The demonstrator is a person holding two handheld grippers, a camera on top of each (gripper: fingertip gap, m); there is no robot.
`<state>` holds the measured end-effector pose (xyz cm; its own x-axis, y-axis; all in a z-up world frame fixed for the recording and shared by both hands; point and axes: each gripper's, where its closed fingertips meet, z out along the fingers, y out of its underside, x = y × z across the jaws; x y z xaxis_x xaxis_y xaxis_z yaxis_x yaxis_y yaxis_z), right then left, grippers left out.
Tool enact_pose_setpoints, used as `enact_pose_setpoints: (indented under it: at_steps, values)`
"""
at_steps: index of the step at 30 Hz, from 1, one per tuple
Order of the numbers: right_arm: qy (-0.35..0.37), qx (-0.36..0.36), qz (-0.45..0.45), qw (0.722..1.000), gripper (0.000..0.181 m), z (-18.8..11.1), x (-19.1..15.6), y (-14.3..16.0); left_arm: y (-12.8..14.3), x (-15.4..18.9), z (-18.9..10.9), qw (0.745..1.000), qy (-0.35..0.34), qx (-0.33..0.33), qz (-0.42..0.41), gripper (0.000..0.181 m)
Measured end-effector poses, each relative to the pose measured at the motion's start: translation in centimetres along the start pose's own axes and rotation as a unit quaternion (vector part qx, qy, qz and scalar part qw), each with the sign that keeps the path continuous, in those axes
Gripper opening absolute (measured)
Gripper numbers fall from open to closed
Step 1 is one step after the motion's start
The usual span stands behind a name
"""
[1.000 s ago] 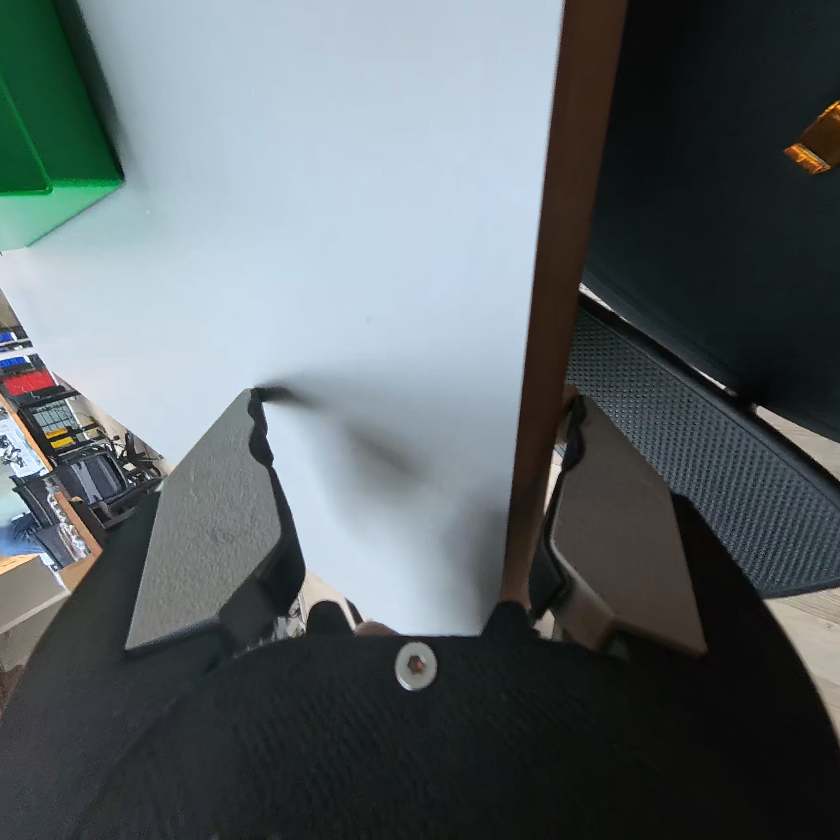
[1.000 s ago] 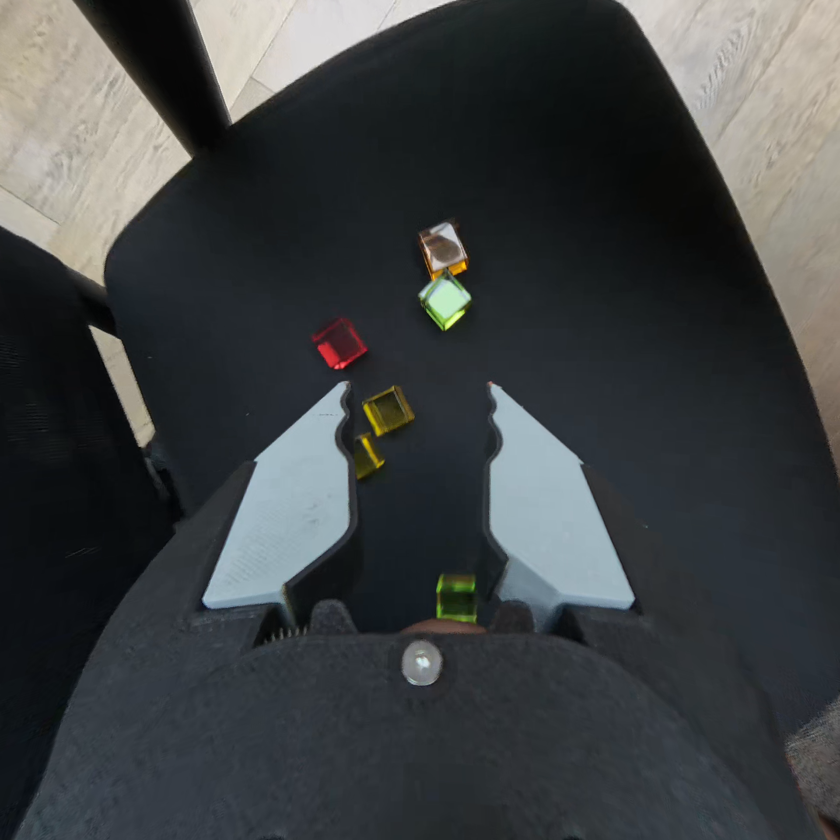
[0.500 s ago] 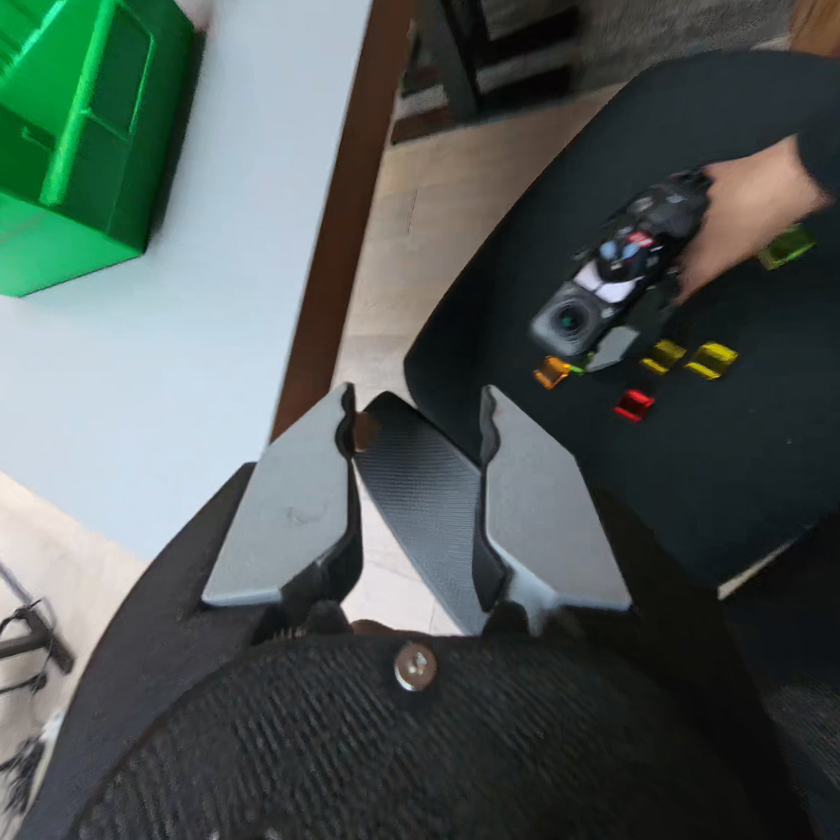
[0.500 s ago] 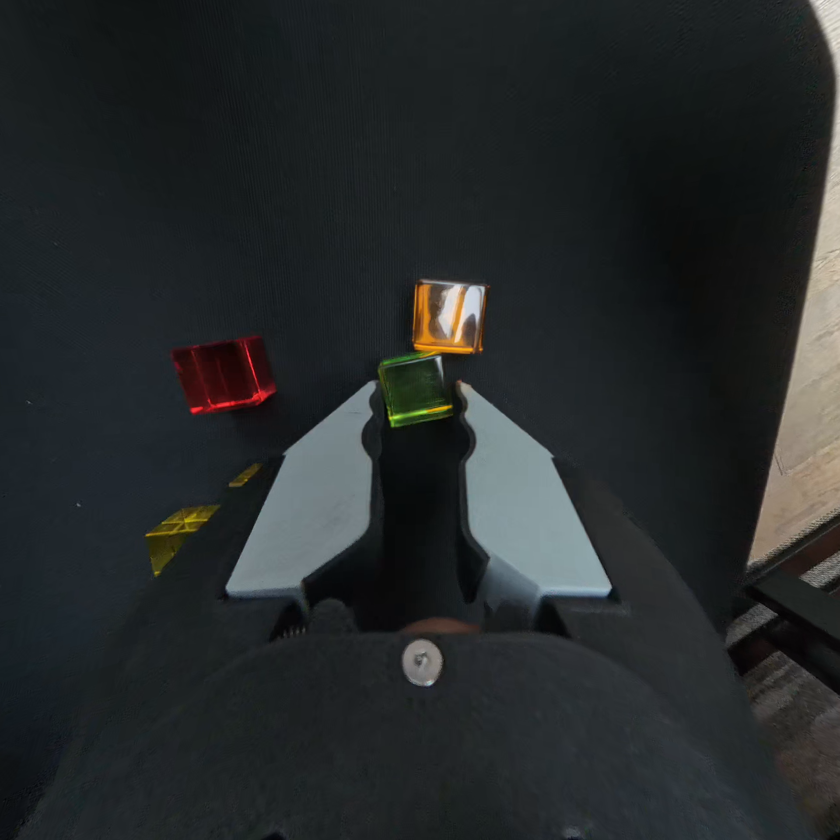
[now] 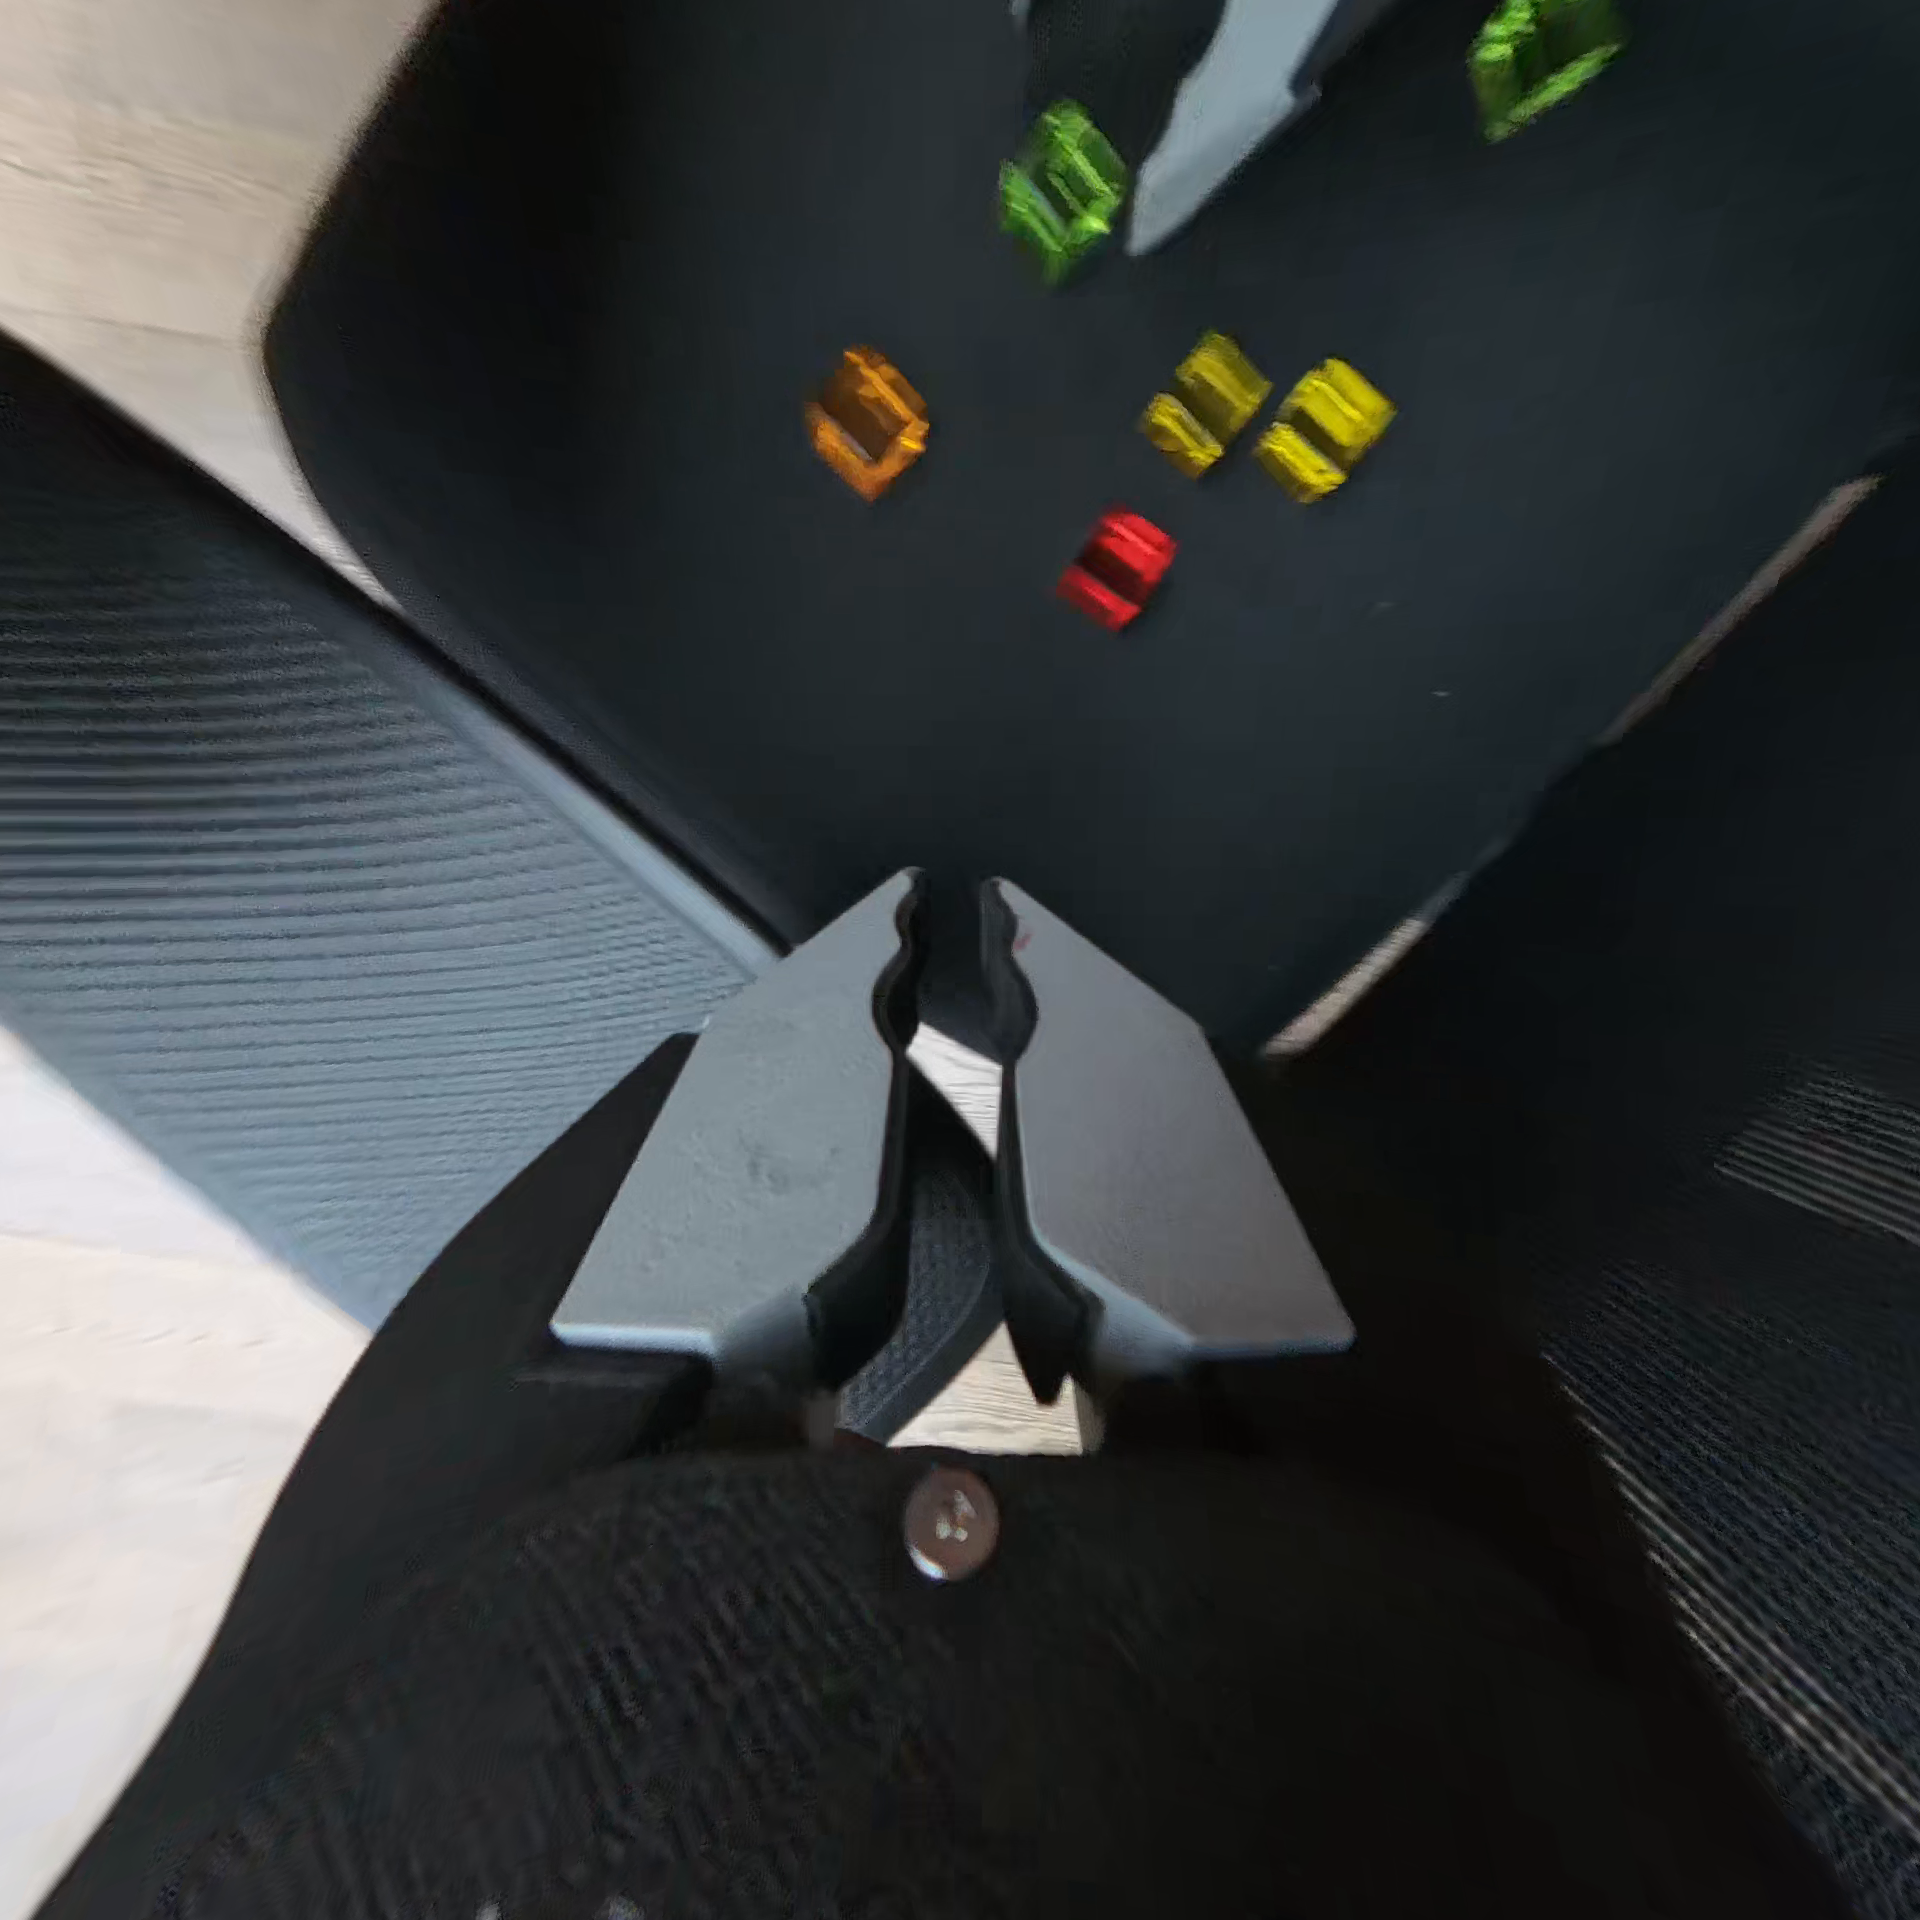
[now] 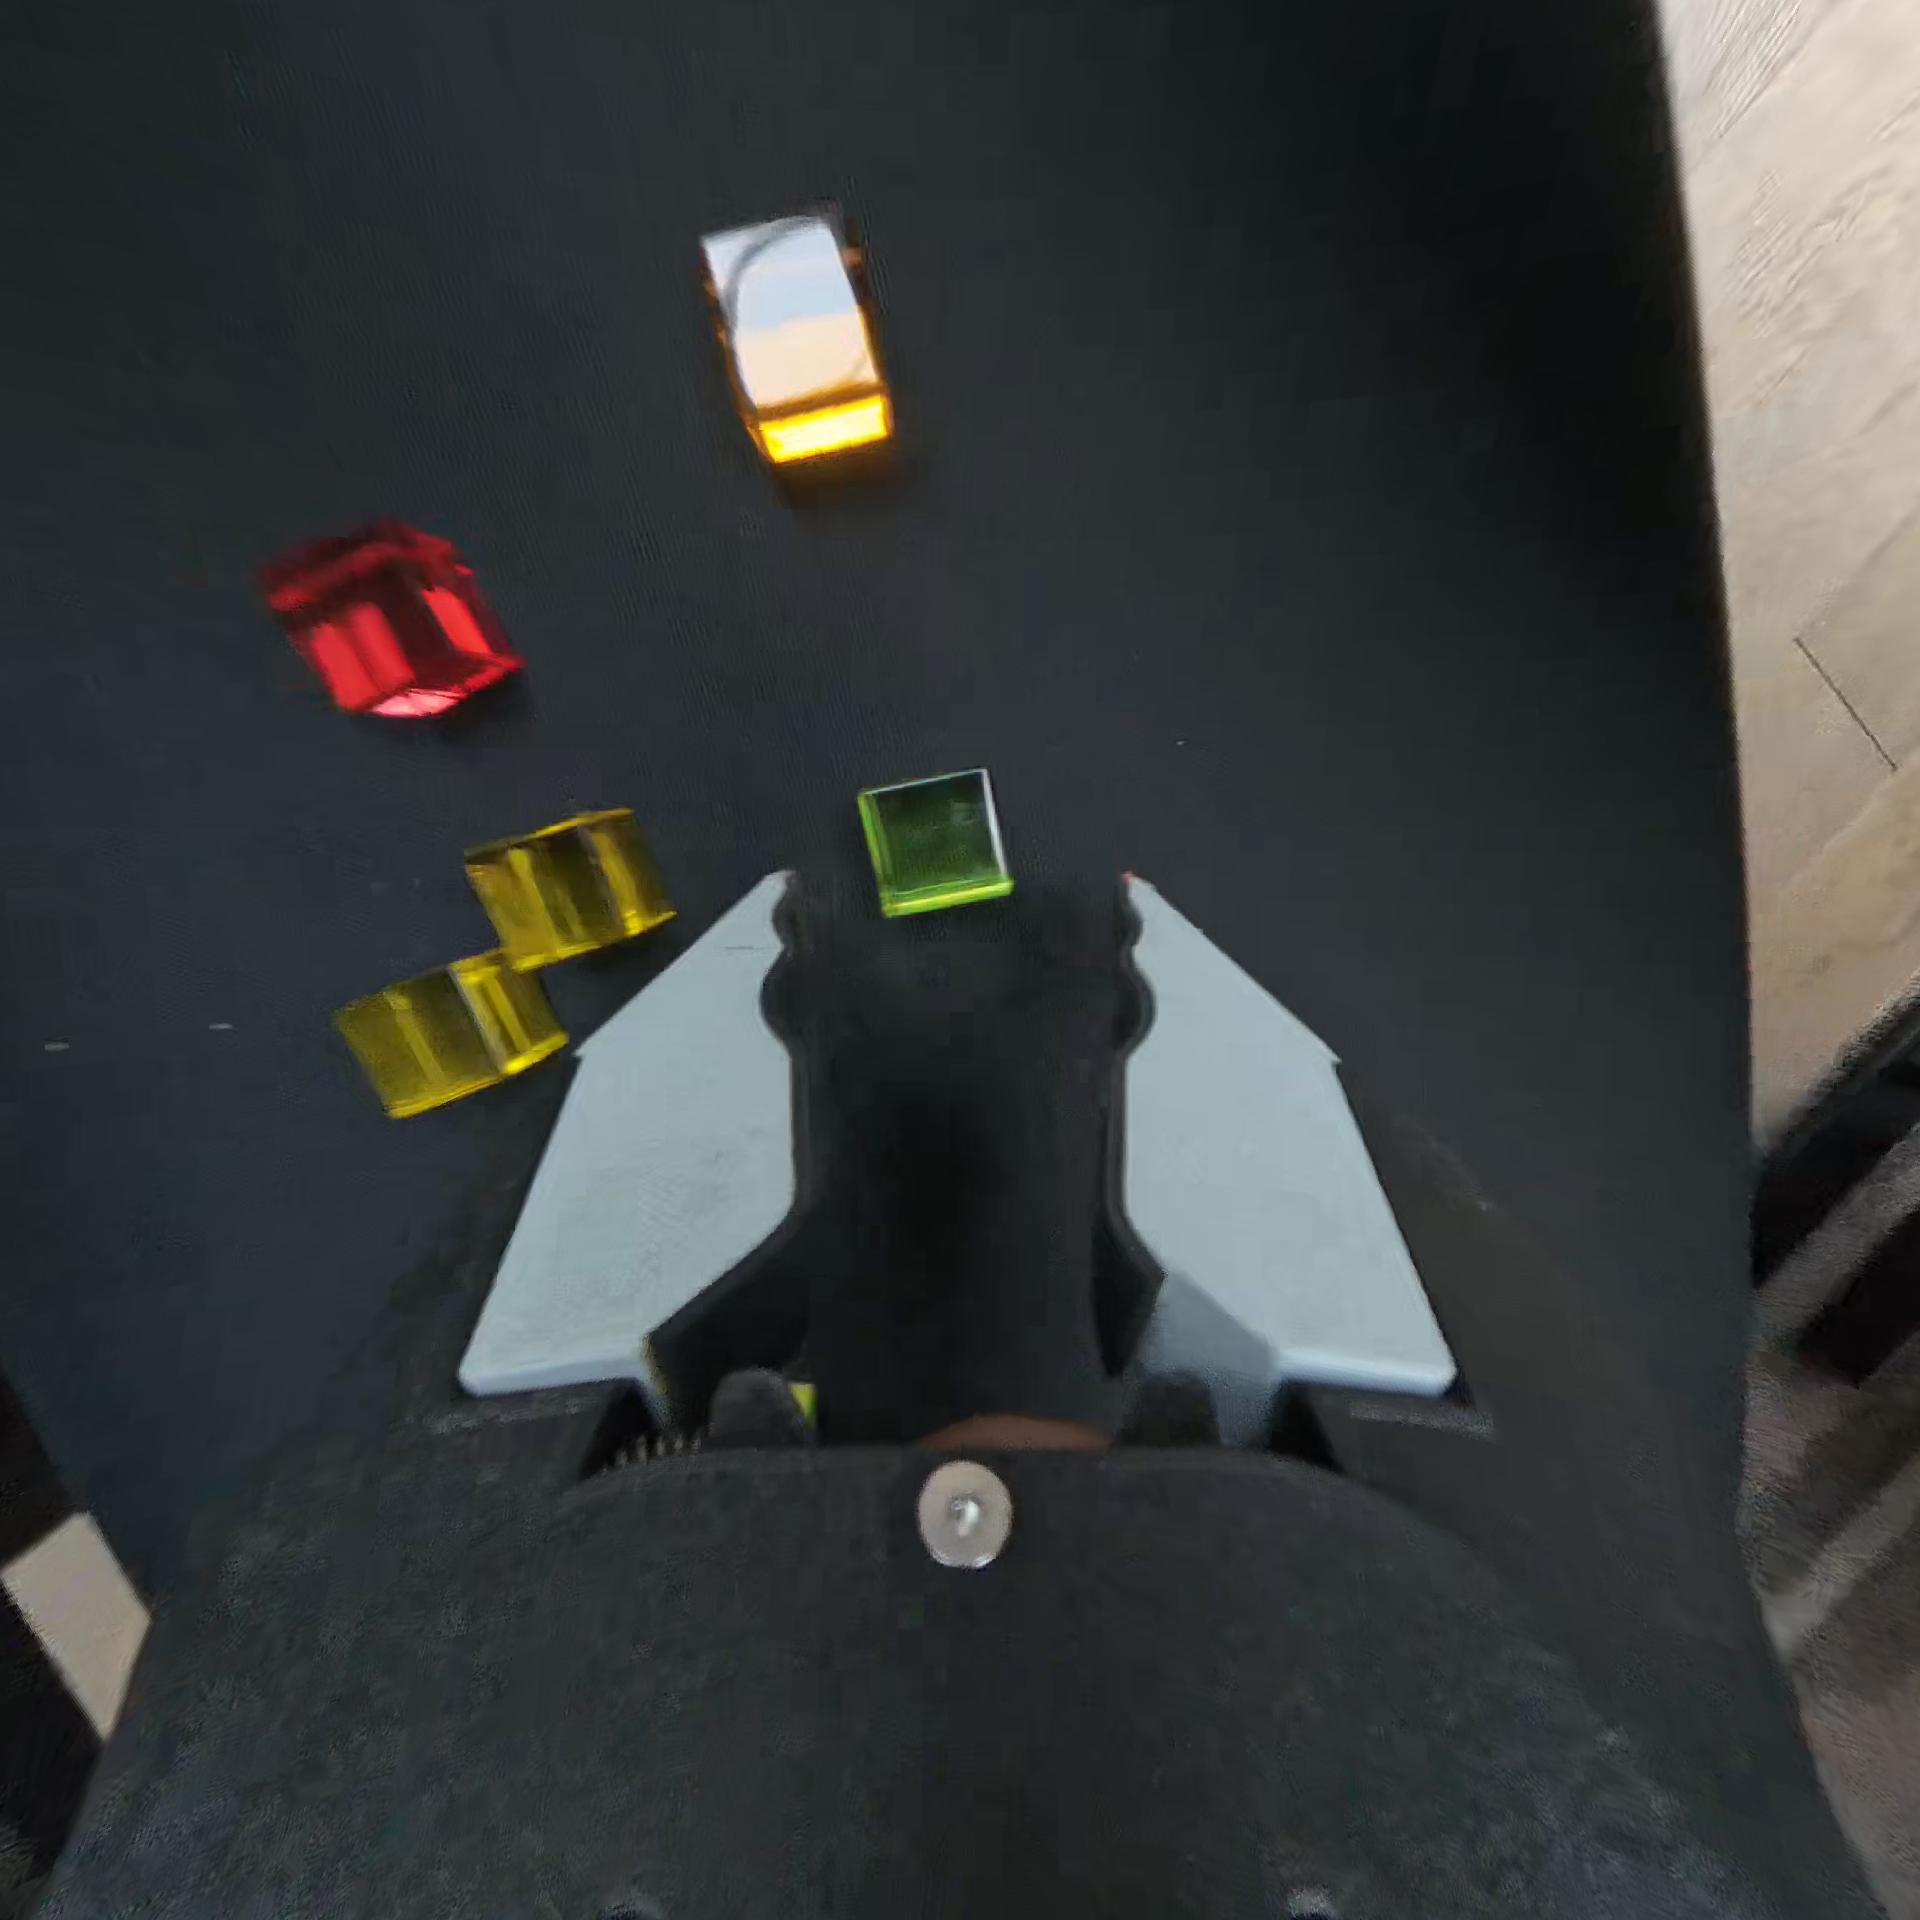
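Note:
Several small see-through cubes lie on a black chair seat [image 6: 1351, 520]. My right gripper [image 6: 956, 894] is open and empty, low over the seat. A green cube [image 6: 935, 842] lies just ahead of its tips, between their lines. An orange cube [image 6: 805, 343] lies farther ahead, a red cube [image 6: 390, 629] to the left, and two yellow cubes [image 6: 566, 883] [image 6: 447, 1029] beside the left finger. My left gripper [image 5: 951, 894] is shut and empty, held above the near edge of the seat [image 5: 623, 312]. It faces the red cube [image 5: 1117, 566], orange cube [image 5: 868, 421], yellow cubes [image 5: 1205, 400] and green cube [image 5: 1060, 187].
A second green cube [image 5: 1543, 62] lies at the far right of the seat. A mesh chair part [image 5: 312, 935] lies left of my left gripper. Pale wood-look floor [image 6: 1818, 416] borders the seat on the right, and dark furniture [image 6: 1849, 1195] stands there. Left tips to right tips: about 25 centimeters.
My right gripper has opened and drawn back from the green cube, which now lies on the seat. My left gripper has swung from the table toward the chair seat and closed.

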<state>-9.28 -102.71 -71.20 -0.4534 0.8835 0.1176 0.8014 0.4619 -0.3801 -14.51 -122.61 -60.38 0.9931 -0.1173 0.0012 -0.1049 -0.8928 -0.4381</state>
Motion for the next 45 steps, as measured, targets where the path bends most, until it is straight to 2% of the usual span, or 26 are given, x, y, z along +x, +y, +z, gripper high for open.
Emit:
enact_pose_setpoints:
  at_steps: [1,2,4,6,8,12,14,17,24,30,31,32,33,36,41,45]
  values:
    - [-0.003,0.017,0.011,1.000,0.052,-0.8,-0.4,-0.2,0.3,0.6,0.4,1.000,0.020,0.001,-0.006,0.005]
    - [-0.005,0.030,0.014,0.999,0.048,-1.4,-0.9,-0.3,0.0,0.3,0.3,1.000,0.011,0.021,-0.002,0.000]
    - [-0.018,0.035,-0.003,0.999,0.037,-1.8,-2.5,-0.2,-0.1,0.4,0.1,0.999,0.024,0.032,0.001,0.000]
    - [-0.044,0.025,-0.029,0.998,0.038,-1.2,-4.5,-0.3,-0.2,0.5,0.0,0.998,0.041,0.046,-0.005,0.000]
    - [-0.068,0.013,-0.059,0.996,0.051,-0.1,-6.3,-0.4,-0.4,0.6,-0.2,0.996,0.059,0.063,-0.015,0.000]
    - [-0.079,-0.030,-0.093,0.992,0.036,1.7,-7.6,0.6,-0.5,0.6,-0.4,0.994,0.074,0.071,-0.034,0.000]
    - [-0.077,-0.019,-0.094,0.992,0.026,1.7,-7.7,0.3,-0.5,0.5,-0.4,0.994,0.070,0.070,-0.036,0.000]
    - [-0.066,-0.021,-0.081,0.994,0.025,1.2,-7.1,0.3,-0.6,0.4,-0.4,0.994,0.065,0.075,-0.046,0.000]
    - [-0.001,0.049,-0.036,0.998,0.025,-2.6,-2.0,-2.2,-0.6,0.5,-0.4,0.993,0.066,0.075,-0.055,0.000]
    - [-0.015,-0.016,-0.105,0.994,0.025,0.1,-0.8,-0.6,-0.7,0.6,-0.6,0.992,0.070,0.086,-0.063,0.000]
    - [-0.009,-0.022,-0.120,0.993,0.027,0.4,-0.6,-0.5,-0.7,0.6,-0.6,0.992,0.070,0.085,-0.063,0.000]
    - [-0.006,-0.034,-0.127,0.991,0.039,0.8,-0.3,-0.2,-0.7,0.6,-0.6,0.992,0.070,0.084,-0.062,0.000]
    - [-0.009,-0.043,-0.129,0.991,0.042,1.1,-0.3,0.0,-0.7,0.6,-0.5,0.992,0.070,0.083,-0.061,0.000]
    - [-0.026,-0.038,-0.149,0.988,0.026,1.5,-0.7,-0.5,-0.7,0.6,-0.6,0.992,0.070,0.086,-0.063,0.000]
    - [-0.059,-0.051,-0.150,0.986,0.026,1.4,-1.4,-0.2,-0.7,0.5,-0.6,0.991,0.072,0.085,-0.069,0.000]
    - [-0.083,-0.051,-0.161,0.982,0.026,0.9,-4.1,1.0,-0.7,0.5,-0.6,0.991,0.069,0.087,-0.071,0.000]
